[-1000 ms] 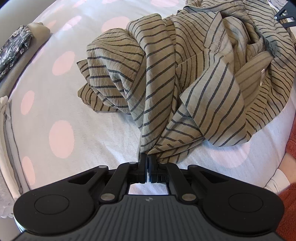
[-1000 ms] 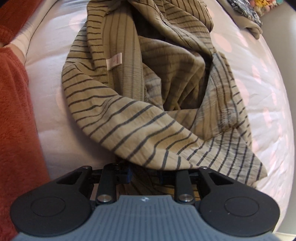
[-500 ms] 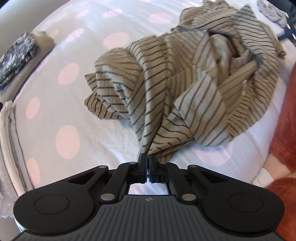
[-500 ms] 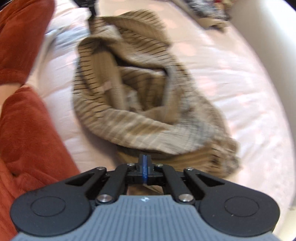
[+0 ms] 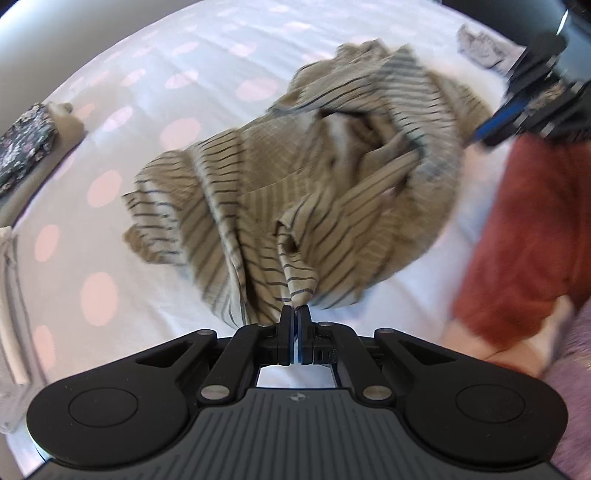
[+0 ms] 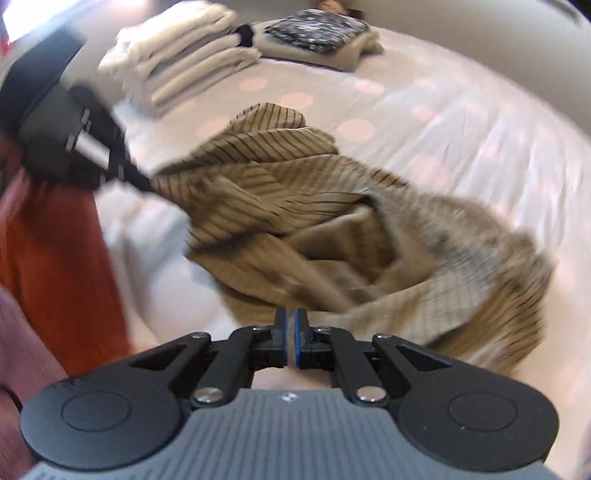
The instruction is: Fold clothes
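Note:
A tan garment with dark stripes (image 5: 325, 173) lies bunched on a white bedspread with pink dots (image 5: 99, 288). My left gripper (image 5: 294, 314) is shut on an edge of it and the cloth rises in taut folds to the fingers. My right gripper (image 6: 291, 317) is shut on another edge of the same garment (image 6: 295, 206). The right gripper also shows at the top right of the left wrist view (image 5: 517, 110), and the left gripper shows at the upper left of the right wrist view (image 6: 144, 184), pinching the cloth. Both views are blurred by motion.
A stack of folded cream clothes (image 6: 184, 62) and a folded dark patterned piece on a beige one (image 6: 317, 33) sit at the far side of the bed. The person's red sleeve (image 5: 532, 236) is at the right of the left view.
Both grippers have lifted and pulled back from the garment, drawing it up off the bed. The right gripper, open a second ago, has shut on the cloth.

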`<action>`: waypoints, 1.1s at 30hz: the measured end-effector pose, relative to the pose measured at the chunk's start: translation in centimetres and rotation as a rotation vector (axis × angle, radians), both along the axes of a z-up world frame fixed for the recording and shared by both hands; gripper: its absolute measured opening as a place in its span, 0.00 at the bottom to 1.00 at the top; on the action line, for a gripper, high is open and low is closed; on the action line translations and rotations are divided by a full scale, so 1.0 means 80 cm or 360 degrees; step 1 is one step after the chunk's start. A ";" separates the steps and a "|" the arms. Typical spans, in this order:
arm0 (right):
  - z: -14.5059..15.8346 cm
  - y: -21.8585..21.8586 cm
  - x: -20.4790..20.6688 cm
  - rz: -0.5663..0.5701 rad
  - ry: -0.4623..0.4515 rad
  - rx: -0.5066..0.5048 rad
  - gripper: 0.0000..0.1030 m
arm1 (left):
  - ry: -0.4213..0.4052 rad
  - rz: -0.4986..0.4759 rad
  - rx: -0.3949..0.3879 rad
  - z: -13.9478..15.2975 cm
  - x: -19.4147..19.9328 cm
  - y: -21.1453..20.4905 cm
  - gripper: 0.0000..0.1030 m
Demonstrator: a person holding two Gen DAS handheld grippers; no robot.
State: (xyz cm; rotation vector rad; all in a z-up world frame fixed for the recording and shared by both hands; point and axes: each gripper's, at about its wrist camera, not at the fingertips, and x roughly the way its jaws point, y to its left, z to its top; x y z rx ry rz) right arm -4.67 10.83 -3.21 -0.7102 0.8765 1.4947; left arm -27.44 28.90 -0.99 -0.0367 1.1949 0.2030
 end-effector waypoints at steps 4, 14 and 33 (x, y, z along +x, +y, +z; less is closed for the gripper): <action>-0.013 0.003 -0.019 -0.0313 0.0273 -0.0010 0.29 | -0.0091 0.0051 -0.0061 0.002 0.003 -0.031 0.00; -0.035 -0.019 -0.037 -0.0737 0.0569 0.0039 0.36 | -0.0212 0.0197 -0.0128 -0.027 0.024 -0.099 0.00; -0.052 0.009 0.055 -0.0227 -0.0624 -0.0185 0.36 | -0.0327 0.0673 0.0007 -0.016 0.002 -0.020 0.00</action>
